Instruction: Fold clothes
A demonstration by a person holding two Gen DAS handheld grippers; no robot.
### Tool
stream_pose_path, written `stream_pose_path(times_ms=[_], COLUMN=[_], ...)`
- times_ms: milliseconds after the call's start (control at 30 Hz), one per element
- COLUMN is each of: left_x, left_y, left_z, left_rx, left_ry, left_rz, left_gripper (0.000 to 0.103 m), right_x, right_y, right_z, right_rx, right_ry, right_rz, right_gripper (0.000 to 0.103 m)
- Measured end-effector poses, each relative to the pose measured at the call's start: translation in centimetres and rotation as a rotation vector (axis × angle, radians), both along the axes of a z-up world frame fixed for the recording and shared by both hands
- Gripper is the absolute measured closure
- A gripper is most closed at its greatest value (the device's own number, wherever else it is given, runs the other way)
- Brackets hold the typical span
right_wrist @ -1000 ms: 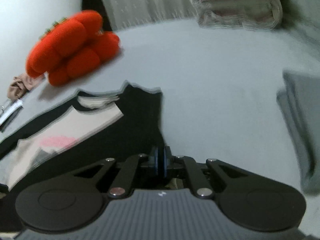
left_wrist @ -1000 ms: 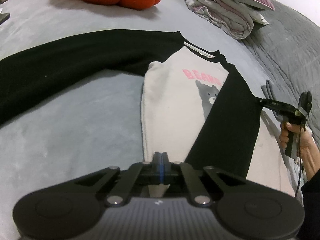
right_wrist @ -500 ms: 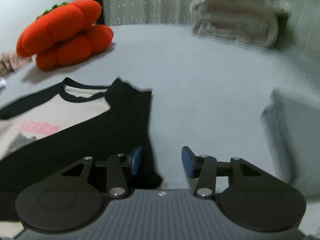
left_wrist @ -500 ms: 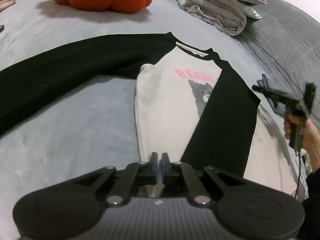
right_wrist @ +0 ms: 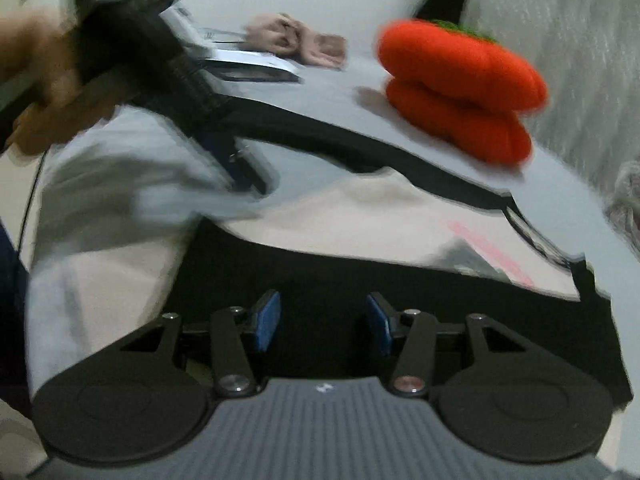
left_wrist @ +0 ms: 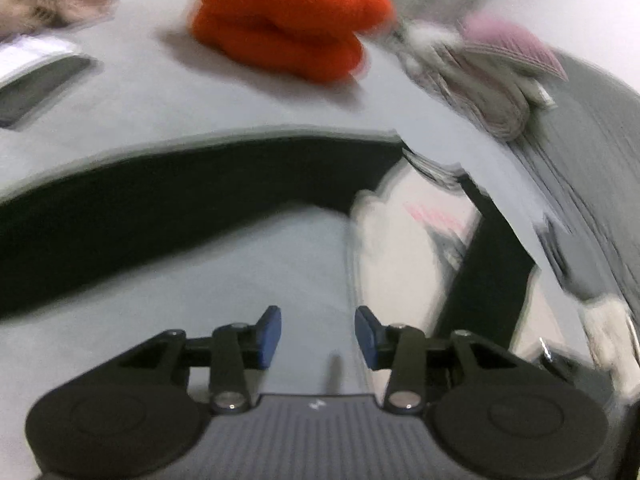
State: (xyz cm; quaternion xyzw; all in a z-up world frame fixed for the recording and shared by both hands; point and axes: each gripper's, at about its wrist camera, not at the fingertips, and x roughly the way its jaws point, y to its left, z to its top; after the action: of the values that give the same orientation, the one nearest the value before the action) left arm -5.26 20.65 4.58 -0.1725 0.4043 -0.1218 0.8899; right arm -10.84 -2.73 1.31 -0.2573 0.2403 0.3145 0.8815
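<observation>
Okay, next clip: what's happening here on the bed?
A person with a handheld gripper in each hand is folding a raglan shirt, cream body with black sleeves, laid flat on a grey bedspread. One black sleeve already lies folded across the body; the other sleeve is stretched out to the side. The left gripper and right gripper have both just been opening, with nothing between their jaws. The pictures are motion-blurred.

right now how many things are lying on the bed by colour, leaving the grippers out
black and cream: 1, the raglan shirt with black sleeves
orange: 1, the plush pumpkin cushion
beige-pink: 1, the crumpled cloth
white and pink: 1, the folded bedding bundle
silvery grey: 1, the flat packet, too blurred to identify
total: 5
</observation>
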Motion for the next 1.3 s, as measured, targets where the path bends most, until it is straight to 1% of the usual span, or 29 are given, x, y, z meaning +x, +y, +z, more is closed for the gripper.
stream_pose_path(times_ms=[33, 67, 133, 200, 233, 300, 333, 367, 400, 433, 500, 533, 567, 633, 667, 767, 867, 900, 1000, 1033, 1067, 1133, 1200, 1300], left_x=[-0.2, -0.4, -1.0, -1.7, -2.1, -2.6, -2.7, -2.8, -2.9, -2.8, -3.1, -3.2, -3.3, -3.5, -3.4, -3.2, -3.2, -3.1, -2.7, -2.6, -2.5, -2.5, -2.5, -2.0], left_y=[1.8, 3.6, 7.0, 10.1, 11.3, 12.9, 13.5, 14.0, 14.4, 14.6, 15.0, 15.2, 15.4, 15.8, 16.1, 17.0, 17.5, 17.5, 17.3, 17.4, 17.4, 17.8, 18.4, 18.9], left_z=[0.3, 0.5, 0.8, 0.9, 0.8, 0.3, 0.1, -0.1, -0.3, -0.3, -0.2, 0.0, 0.2, 0.5, 0.4, -0.3, -0.9, -1.1, -1.2, -1.2, -1.1, -1.1, -1.3, -2.0], left_rx=[-0.015, -0.030, -0.053, -0.069, -0.061, -0.051, -0.055, -0.068, -0.081, -0.095, -0.096, -0.094, -0.091, -0.085, -0.082, -0.082, -0.083, -0.075, -0.022, 0.001, 0.024, 0.059, 0.061, 0.032], left_ry=[-0.006, -0.012, -0.018, -0.019, -0.015, -0.001, 0.007, 0.013, 0.019, 0.023, 0.017, 0.008, 0.000, -0.013, -0.011, 0.015, 0.043, 0.049, 0.059, 0.062, 0.064, 0.063, 0.063, 0.065], left_rz=[0.057, 0.113, 0.231, 0.352, 0.405, 0.473, 0.495, 0.505, 0.514, 0.522, 0.540, 0.552, 0.563, 0.577, 0.589, 0.633, 0.648, 0.650, 0.668, 0.681, 0.694, 0.719, 0.744, 0.736], left_gripper=[0.061, 0.061, 0.061, 0.061, 0.061, 0.061, 0.061, 0.061, 0.061, 0.061, 0.061, 0.061, 0.061, 0.059, 0.057, 0.054, 0.053, 0.052, 0.048, 0.047, 0.044, 0.043, 0.043, 0.042], right_x=[-0.8, -1.3, -1.6, -1.3, -0.8, 0.7, 1.3, 1.6, 1.5, 1.4, 1.0, 0.7, 0.6, 0.4, 0.1, -0.6, -0.5, -0.4, -0.5, -0.4, -0.4, -0.5, -0.6, -0.9], right_y=[0.8, 1.5, 1.9, 2.1, 2.1, 2.2, 2.4, 2.8, 3.3, 3.7, 4.5, 4.6, 4.1, 2.7, 2.3, 1.5, -0.2, -0.9, -3.0, -3.6, -4.3, -5.4, -6.3, -6.3], right_z=[-0.1, 0.0, 0.3, 0.9, 1.4, 2.2, 2.5, 2.4, 1.9, 1.3, 0.0, 0.1, 0.7, 2.0, 2.3, 2.8, 2.8, 2.8, 3.0, 3.0, 3.0, 2.7, 2.5, 2.8], right_rx=[-0.018, -0.022, -0.008, -0.004, 0.015, 0.120, 0.170, 0.202, 0.201, 0.189, 0.164, 0.162, 0.197, 0.314, 0.322, 0.272, 0.249, 0.247, 0.246, 0.254, 0.266, 0.309, 0.350, 0.355], right_ry=[-0.030, -0.035, -0.004, -0.007, -0.008, 0.048, 0.080, 0.118, 0.141, 0.154, 0.182, 0.185, 0.196, 0.239, 0.247, 0.250, 0.266, 0.267, 0.252, 0.245, 0.237, 0.240, 0.254, 0.250], right_rz=[0.008, 0.028, 0.065, 0.054, 0.034, 0.000, -0.010, -0.010, -0.008, -0.006, -0.002, 0.003, 0.005, 0.012, 0.016, 0.025, 0.014, 0.005, -0.018, -0.024, -0.029, -0.049, -0.069, -0.056], right_gripper=[0.051, 0.050, 0.054, 0.054, 0.054, 0.054, 0.055, 0.059, 0.080, 0.093, 0.087, 0.087, 0.087, 0.088, 0.088, 0.088, 0.087, 0.087, 0.086, 0.085, 0.085, 0.084, 0.084, 0.084])
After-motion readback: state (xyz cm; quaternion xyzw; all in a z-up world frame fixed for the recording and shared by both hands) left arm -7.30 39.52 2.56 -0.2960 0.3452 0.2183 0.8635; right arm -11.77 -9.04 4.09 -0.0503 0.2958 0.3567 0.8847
